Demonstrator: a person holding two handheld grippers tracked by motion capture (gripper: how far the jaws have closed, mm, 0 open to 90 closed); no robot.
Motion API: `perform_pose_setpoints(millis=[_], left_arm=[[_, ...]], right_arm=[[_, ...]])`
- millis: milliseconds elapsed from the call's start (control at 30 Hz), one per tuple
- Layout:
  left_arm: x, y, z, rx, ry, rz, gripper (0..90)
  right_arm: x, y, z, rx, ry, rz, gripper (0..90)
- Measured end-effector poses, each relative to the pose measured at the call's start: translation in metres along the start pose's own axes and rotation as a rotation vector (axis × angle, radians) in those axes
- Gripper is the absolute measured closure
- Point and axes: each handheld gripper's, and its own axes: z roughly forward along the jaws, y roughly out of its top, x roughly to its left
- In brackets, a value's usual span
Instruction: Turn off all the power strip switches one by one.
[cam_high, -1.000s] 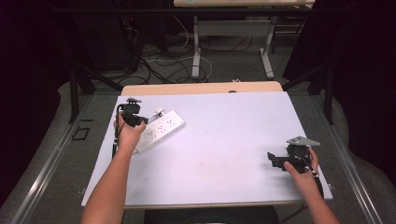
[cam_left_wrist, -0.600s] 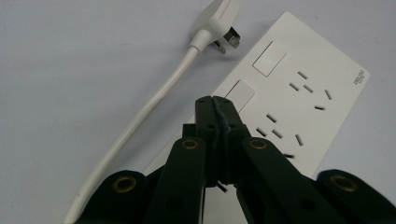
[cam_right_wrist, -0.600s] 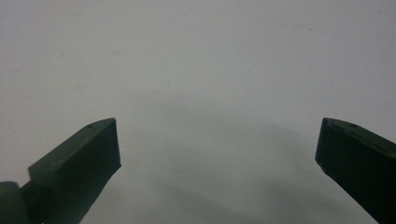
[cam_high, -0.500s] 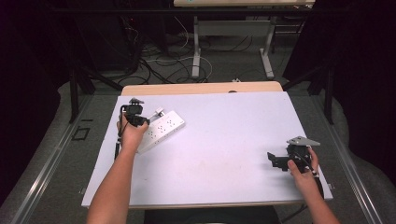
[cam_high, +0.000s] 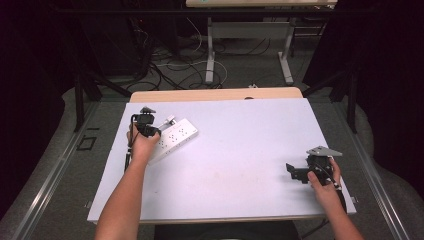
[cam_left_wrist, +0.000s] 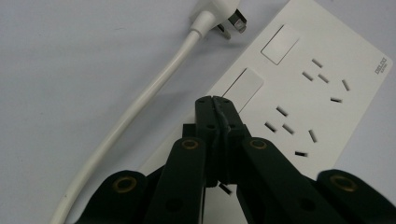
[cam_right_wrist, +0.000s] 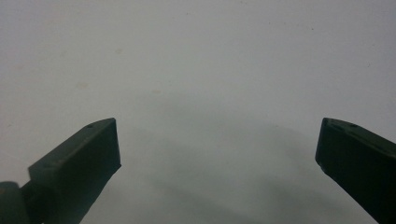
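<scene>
On the left of the table (cam_high: 240, 150), the left gripper (cam_left_wrist: 215, 100), jaws closed on nothing, hovers over the white power strip (cam_left_wrist: 299, 93), whose plug (cam_left_wrist: 219, 21) and cord (cam_left_wrist: 135, 112) lie beside it. The strip looks light, rigid and slick; best grasped across its narrow sides. The right gripper (cam_right_wrist: 217, 144) rests open, well apart.

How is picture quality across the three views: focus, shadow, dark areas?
High view: table evenly lit, surroundings nearly black, everything slightly soft. Left gripper view: power strip and plug sharp, the left gripper close and darker. Right gripper view: soft focus, the right gripper casting a broad dim shadow on the surface.
</scene>
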Motion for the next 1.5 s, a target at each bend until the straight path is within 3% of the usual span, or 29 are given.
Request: perform_pose_setpoints(millis=[533,733,1500], left_arm=[[-0.001,-0.002,0.003,-0.007,-0.014,0.009,90.0],[-0.003,-0.001,0.004,-0.006,-0.02,-0.014,90.0],[-0.017,0.013,-0.004,-0.044,-0.011,0.019,90.0]], right_arm=[[0.001,0.0,0.0,-0.001,0.004,-0.004,0.0],[0.0,0.0,0.0,-0.002,0.003,-0.004,0.0],[0.0,0.0,0.0,-0.004,0.005,-0.005,0.0]])
